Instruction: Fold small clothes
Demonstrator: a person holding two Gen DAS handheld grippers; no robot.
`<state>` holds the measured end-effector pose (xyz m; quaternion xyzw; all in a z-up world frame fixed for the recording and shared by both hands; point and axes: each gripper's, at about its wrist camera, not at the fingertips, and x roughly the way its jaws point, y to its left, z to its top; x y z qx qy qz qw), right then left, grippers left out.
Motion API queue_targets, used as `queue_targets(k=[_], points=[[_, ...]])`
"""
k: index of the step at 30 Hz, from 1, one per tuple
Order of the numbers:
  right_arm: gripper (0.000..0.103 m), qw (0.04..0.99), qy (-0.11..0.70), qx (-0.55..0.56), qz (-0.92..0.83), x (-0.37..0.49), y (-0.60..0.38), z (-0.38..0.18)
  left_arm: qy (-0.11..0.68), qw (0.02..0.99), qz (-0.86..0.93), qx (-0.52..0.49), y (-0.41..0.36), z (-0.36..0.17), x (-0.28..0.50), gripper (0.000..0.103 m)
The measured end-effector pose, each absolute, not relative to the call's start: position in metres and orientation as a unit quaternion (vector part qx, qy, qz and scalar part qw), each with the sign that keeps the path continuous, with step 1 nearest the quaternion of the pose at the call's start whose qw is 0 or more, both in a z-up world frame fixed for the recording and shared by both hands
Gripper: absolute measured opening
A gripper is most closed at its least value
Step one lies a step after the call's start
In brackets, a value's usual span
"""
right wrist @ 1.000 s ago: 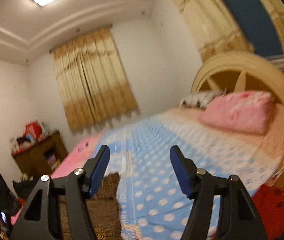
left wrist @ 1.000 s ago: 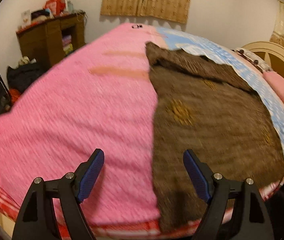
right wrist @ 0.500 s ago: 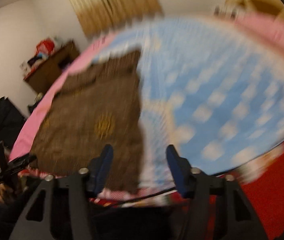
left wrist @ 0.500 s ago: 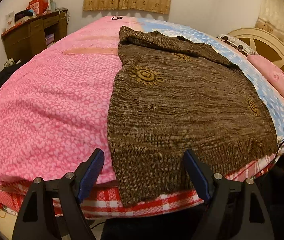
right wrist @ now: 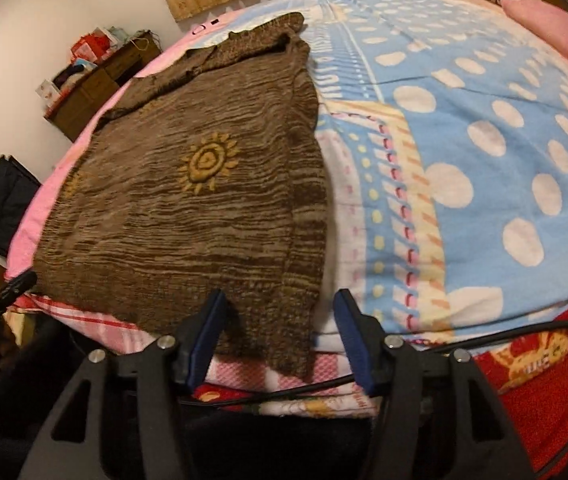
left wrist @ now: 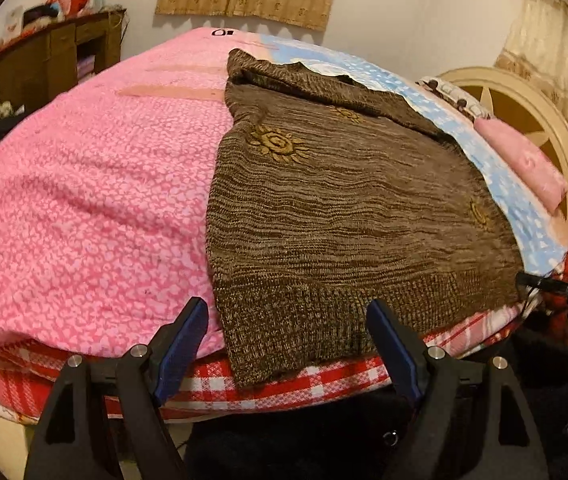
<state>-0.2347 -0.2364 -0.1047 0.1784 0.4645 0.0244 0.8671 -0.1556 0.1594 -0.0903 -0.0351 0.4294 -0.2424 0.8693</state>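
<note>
A brown knit sweater (left wrist: 344, 220) with yellow sun motifs lies flat on the bed, its hem hanging slightly over the near edge. My left gripper (left wrist: 286, 308) is open just in front of the hem's left corner, with nothing between the pads. In the right wrist view the same sweater (right wrist: 187, 220) fills the left half. My right gripper (right wrist: 279, 298) hovers at the hem's right corner and its jaws are closing. The corner shows in the gap, but the pads do not press on it.
A pink blanket (left wrist: 83, 200) covers the bed left of the sweater and a blue dotted blanket (right wrist: 484, 120) the right. A pink pillow (left wrist: 524, 168) lies by the cream headboard (left wrist: 524, 112). A black cable (right wrist: 484, 336) runs along the near edge. A wooden cabinet (left wrist: 55, 60) stands at the far left.
My right gripper swung down from facing the curtains and wall to the sweater's near right corner, its jaws narrower. My left gripper shifted slightly toward the hem and stayed open.
</note>
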Motion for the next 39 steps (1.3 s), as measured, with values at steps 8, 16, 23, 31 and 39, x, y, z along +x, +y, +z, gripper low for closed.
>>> queue_targets(k=[8, 16, 23, 31, 39], points=[[0.011, 0.869, 0.468, 0.158, 0.026, -0.234, -0.234, -0.108, 0.436, 0.867, -0.233, -0.057, 0.162, -0.092, -0.155, 0.045], [0.009, 0.856, 0.462, 0.221, 0.076, -0.239, -0.243, -0.097, 0.460, 0.850, -0.232, -0.113, 0.177, -0.089, -0.146, 0.005], [0.009, 0.858, 0.412, 0.282, 0.124, -0.244, -0.252, -0.060, 0.441, 0.850, -0.265, -0.114, 0.163, -0.055, -0.146, 0.004], [0.009, 0.852, 0.359, 0.338, 0.176, -0.205, -0.270, -0.009, 0.404, 0.867, -0.274, -0.099, 0.148, 0.001, -0.098, 0.004], [0.009, 0.854, 0.350, 0.357, 0.141, -0.121, -0.301, 0.000, 0.412, 0.880, -0.216, -0.092, 0.130, 0.003, 0.006, 0.004]])
